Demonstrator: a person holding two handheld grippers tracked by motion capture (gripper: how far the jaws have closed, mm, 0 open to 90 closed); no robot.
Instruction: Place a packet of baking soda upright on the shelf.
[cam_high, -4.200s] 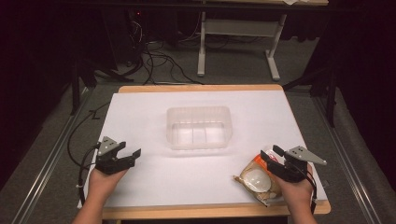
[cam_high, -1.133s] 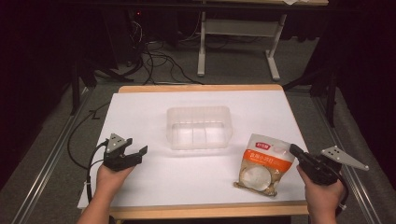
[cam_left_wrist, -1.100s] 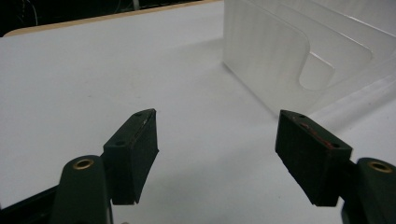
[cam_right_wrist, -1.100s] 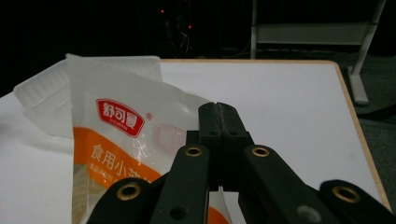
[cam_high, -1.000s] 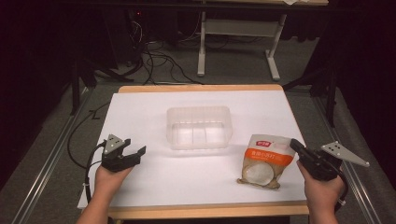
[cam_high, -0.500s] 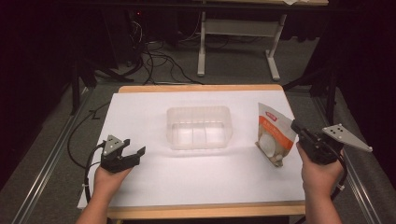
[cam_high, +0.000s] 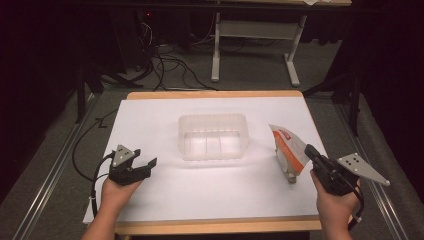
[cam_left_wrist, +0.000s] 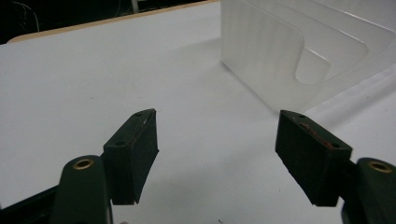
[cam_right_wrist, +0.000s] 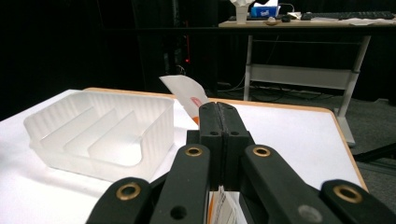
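Observation:
A white and orange pouch (cam_high: 287, 149) stands nearly upright, lifted off the white table at the right, with my right gripper (cam_high: 308, 150) shut on its edge. In the right gripper view the shut jaws pinch the pouch (cam_right_wrist: 184, 94), whose top corner rises behind them. A clear plastic bin (cam_high: 214, 136) with dividers sits at the table's middle, left of the pouch and apart from it. My left gripper (cam_high: 145, 167) rests low at the front left, open and holding nothing. In the left gripper view (cam_left_wrist: 215, 149) the bin (cam_left_wrist: 289, 51) stands ahead to the right.
The white table (cam_high: 150, 120) has a wooden rim around it. Cables lie on the floor behind and to the left. A desk frame (cam_high: 252, 37) stands farther back. Bare surface lies between the bin and the front edge.
My right gripper has lifted the pouch from flat at the front right and tipped it up on edge, carrying it back and up. The left gripper has barely moved.

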